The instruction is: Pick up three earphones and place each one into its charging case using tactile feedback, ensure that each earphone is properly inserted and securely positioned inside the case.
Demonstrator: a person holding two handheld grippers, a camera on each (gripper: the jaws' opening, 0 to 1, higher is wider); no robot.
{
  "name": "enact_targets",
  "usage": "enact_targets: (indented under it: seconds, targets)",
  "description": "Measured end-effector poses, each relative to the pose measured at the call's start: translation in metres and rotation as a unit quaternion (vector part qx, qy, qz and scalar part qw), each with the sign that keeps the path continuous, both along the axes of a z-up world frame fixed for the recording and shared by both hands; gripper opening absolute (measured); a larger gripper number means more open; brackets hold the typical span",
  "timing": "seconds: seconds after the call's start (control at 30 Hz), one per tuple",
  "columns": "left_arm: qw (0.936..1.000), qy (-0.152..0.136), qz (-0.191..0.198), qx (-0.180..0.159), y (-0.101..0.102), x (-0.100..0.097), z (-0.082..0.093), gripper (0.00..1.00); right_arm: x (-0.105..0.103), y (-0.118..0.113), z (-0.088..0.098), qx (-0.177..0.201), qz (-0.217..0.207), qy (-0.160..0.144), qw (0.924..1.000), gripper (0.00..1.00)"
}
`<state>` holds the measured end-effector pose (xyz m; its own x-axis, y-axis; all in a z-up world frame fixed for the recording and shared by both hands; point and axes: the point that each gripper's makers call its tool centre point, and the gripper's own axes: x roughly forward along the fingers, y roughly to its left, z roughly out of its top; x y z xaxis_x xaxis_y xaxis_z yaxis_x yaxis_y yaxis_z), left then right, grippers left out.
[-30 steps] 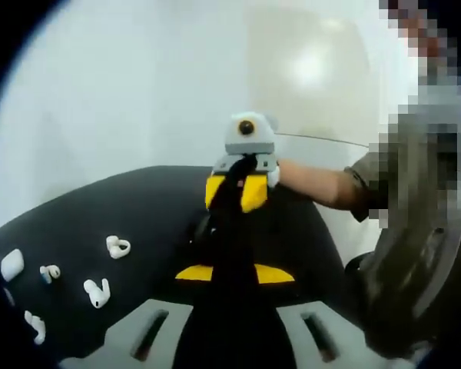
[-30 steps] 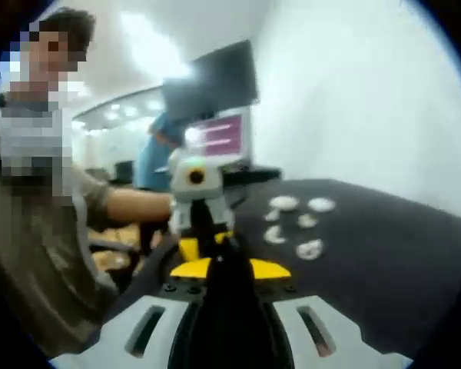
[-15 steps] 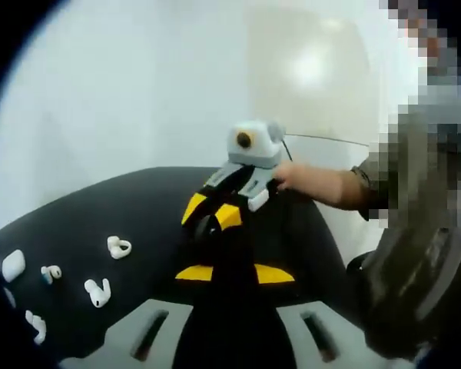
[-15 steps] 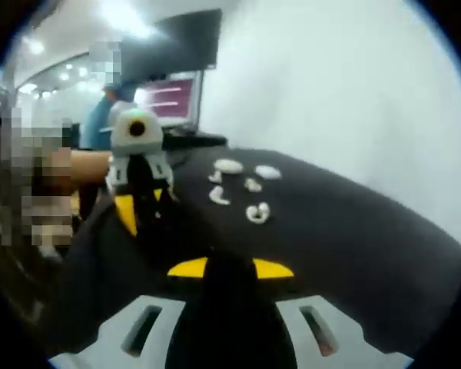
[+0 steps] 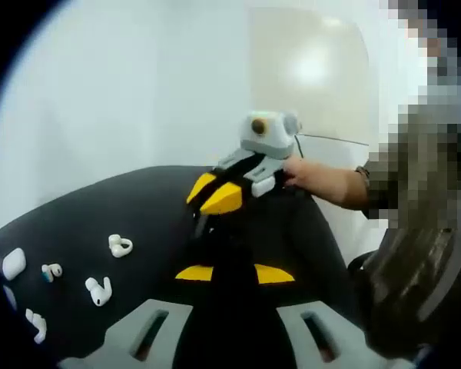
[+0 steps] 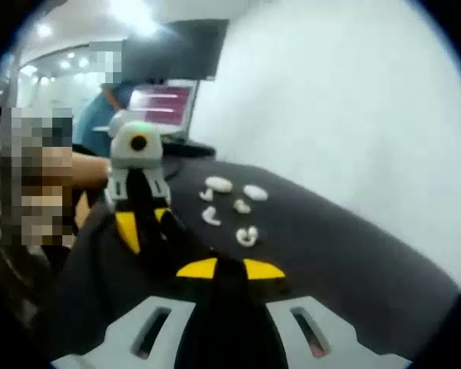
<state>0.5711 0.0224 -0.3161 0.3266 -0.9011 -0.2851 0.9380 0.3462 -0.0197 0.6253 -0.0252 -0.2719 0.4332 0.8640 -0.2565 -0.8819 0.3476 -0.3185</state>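
The black table (image 5: 131, 207) lies bare from its centre out to 9 o'clock in the left gripper view, up to a loose cluster of earphones (image 5: 98, 290) and a case (image 5: 12, 264) near the far edge. The right gripper (image 5: 215, 201) hangs over mid-table at 12 o'clock, barring the straight line ahead. In the right gripper view the left gripper (image 6: 138, 223) stands at 10 o'clock beside the cluster (image 6: 246, 235); toward 3 o'clock the table is open.

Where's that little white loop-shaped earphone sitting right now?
In the left gripper view, the loop-shaped earphone lies on the black table, left of the jaws, above a stemmed earphone.
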Motion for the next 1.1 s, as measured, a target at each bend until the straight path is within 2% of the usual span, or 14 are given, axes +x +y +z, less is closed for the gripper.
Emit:
enact_targets:
  seconds: [0.03,0.17,0.27,0.4,0.57,0.67,0.7,0.83,0.87,0.9,0.93,0.97,1.1]
  targets:
    - [1.0,-0.001,0.001,0.0,0.001,0.001,0.0,0.14,-0.007,0.001,0.01,-0.009,0.001,-0.027,0.9996,0.13]
    - [1.0,0.005,0.006,-0.001,0.0,-0.001,0.001,0.14,-0.032,0.011,0.032,-0.053,0.021,-0.1,0.9933,0.13]
    - [0.9999,0.008,0.01,-0.003,-0.001,-0.003,0.001,0.14,-0.054,0.025,0.039,-0.072,0.046,-0.119,0.9892,0.13]
    - [0.9999,0.004,0.011,-0.002,-0.001,-0.002,0.001,0.14,-0.059,0.029,0.032,-0.135,0.043,-0.16,0.977,0.13]
    - [0.9999,0.001,0.011,-0.001,-0.001,-0.002,0.0,0.14,-0.057,0.028,0.018,-0.23,0.03,-0.213,0.949,0.13]
    - [0.9999,-0.001,0.012,0.0,-0.003,-0.005,0.001,0.14,-0.055,0.029,0.01,-0.283,0.025,-0.246,0.9266,0.13]
    - [0.9999,-0.002,0.013,0.0,-0.004,-0.005,0.001,0.14,-0.055,0.029,0.01,-0.295,0.024,-0.258,0.9197,0.13]
    - [0.9999,-0.006,0.014,0.001,-0.004,-0.006,0.001,0.14,-0.053,0.033,0.006,-0.326,0.027,-0.278,0.9032,0.13]
    - [0.9999,-0.007,0.014,0.002,-0.005,-0.006,0.002,0.14,-0.051,0.033,0.005,-0.34,0.027,-0.282,0.897,0.13]
    - [0.9999,-0.007,0.014,0.002,-0.005,-0.006,0.002,0.14,-0.051,0.035,0.004,-0.341,0.027,-0.282,0.8965,0.13]
    - [0.9999,-0.007,0.014,0.002,-0.005,-0.007,0.002,0.14,-0.049,0.033,0.003,-0.361,0.027,-0.291,0.8856,0.13]
    - [0.9999,-0.007,0.015,0.002,-0.005,-0.007,0.002,0.14,-0.047,0.033,0.002,-0.37,0.025,-0.297,0.8798,0.13]
    - [0.9998,-0.009,0.015,0.002,-0.005,-0.007,0.002,0.14,-0.05,0.036,0.002,-0.385,0.028,-0.297,0.8735,0.13]
